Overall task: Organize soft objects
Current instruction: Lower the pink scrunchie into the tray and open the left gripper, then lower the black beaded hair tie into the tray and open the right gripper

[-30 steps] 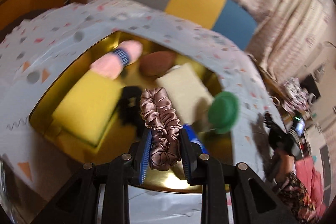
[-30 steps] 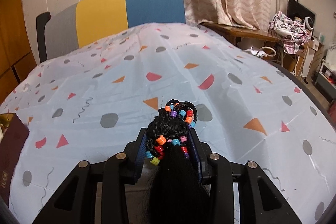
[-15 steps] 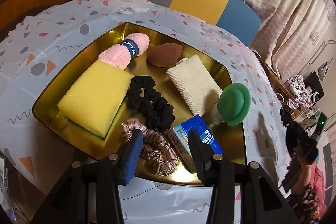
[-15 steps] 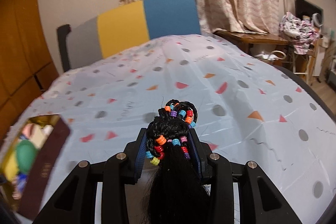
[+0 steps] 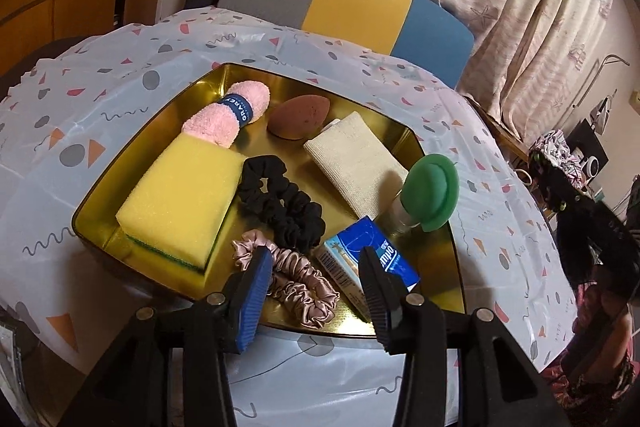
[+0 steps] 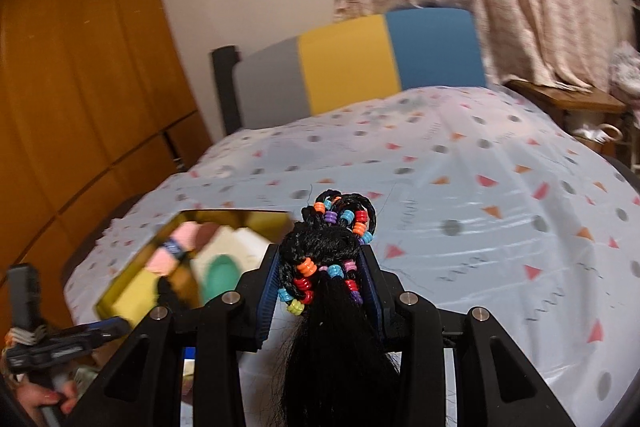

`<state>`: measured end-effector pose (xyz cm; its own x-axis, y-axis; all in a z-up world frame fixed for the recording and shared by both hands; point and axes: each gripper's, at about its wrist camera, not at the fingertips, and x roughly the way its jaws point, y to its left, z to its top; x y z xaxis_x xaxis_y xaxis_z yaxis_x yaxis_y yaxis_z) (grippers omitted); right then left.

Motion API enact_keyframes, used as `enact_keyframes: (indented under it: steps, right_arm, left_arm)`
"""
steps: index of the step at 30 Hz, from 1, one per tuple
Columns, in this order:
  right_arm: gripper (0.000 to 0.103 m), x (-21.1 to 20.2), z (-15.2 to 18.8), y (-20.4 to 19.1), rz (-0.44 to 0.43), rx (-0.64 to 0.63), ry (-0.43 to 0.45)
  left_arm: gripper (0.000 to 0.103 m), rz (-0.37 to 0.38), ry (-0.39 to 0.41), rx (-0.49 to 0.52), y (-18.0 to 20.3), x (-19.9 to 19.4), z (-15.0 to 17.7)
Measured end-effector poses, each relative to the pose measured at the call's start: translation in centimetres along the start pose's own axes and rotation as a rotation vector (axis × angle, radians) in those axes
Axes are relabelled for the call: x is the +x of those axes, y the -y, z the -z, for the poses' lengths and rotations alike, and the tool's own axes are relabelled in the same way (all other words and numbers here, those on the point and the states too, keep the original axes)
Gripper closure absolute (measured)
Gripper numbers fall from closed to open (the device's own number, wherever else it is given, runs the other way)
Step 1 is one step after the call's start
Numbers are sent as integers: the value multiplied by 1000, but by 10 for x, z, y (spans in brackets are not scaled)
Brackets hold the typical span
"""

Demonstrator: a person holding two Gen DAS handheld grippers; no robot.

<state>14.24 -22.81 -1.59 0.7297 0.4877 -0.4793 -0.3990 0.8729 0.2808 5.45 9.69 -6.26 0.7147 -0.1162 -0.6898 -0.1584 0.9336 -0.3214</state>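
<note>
Left wrist view: the left gripper (image 5: 316, 283) hangs over the near edge of a gold tray (image 5: 434, 259) that sits on a bench covered with a pale patterned cloth (image 5: 120, 75). Its jaws are spread and nothing is pinched between them. A pink satin scrunchie (image 5: 292, 283) lies in the tray just beyond the fingers, loose of both pads. Behind it lies a black scrunchie (image 5: 280, 203), and to the left a yellow sponge (image 5: 180, 195) with a rolled pink towel (image 5: 228, 117) at its far end. A brown teardrop makeup sponge (image 5: 298, 117) sits at the far side, a folded beige cloth (image 5: 356, 163) to its right, and a green-capped bottle (image 5: 430, 189) near the right rim. A blue tissue pack (image 5: 366, 259) rests beside the scrunchie, partly behind the right finger. A grey, yellow and blue chair back (image 5: 344, 3) stands beyond the bench.

Right wrist view: the right gripper (image 6: 326, 283) is pinching a black hairpiece strung with coloured beads (image 6: 328, 251), its loose hair hanging down between the fingers. It is held above the cloth-covered bench (image 6: 480, 195), with the gold tray (image 6: 224, 221) to the left, blurred. The left gripper (image 6: 100, 327) and a hand (image 6: 40, 401) show at the near left corner.
</note>
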Motion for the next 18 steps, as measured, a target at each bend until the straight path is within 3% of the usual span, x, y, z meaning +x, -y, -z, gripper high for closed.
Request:
enact_keyframes:
  steps: [9, 18]
  right_arm:
    - [65, 10, 6, -77, -166, -72, -47]
    - [65, 55, 20, -144, -274, -171, -152]
  left_arm:
    - [58, 1, 44, -33, -11, -13, -5]
    - [58, -10, 51, -42, -23, -19, -8]
